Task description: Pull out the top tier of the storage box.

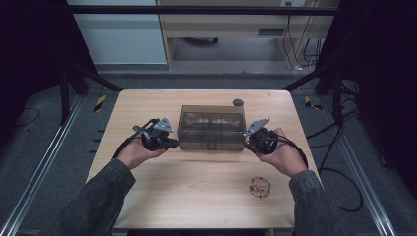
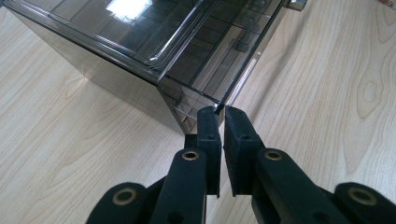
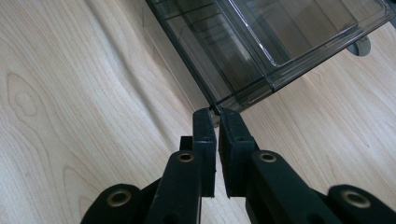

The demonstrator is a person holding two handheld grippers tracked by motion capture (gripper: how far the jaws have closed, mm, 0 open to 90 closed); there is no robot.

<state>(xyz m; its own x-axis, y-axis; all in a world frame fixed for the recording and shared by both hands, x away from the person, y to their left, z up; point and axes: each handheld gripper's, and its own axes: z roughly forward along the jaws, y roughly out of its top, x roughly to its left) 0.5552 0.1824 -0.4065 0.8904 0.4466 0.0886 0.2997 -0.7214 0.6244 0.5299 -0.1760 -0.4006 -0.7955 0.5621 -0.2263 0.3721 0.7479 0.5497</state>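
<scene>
Box: a smoky clear plastic box with its lid on is seen at the middle of the tabletop, dividers visible inside.
Left claw: the left claw is pressed to the box's left near corner; in the left gripper view its jaws are nearly together, and the lid's thin corner edge is pinched between the tips.
Right claw: the right claw is set at the right near corner; its own view shows the same narrow pinch on the lid edge.
Knob: a small dark round knob lies just behind the box.
Mark: a round knot is seen near the right sleeve.
</scene>
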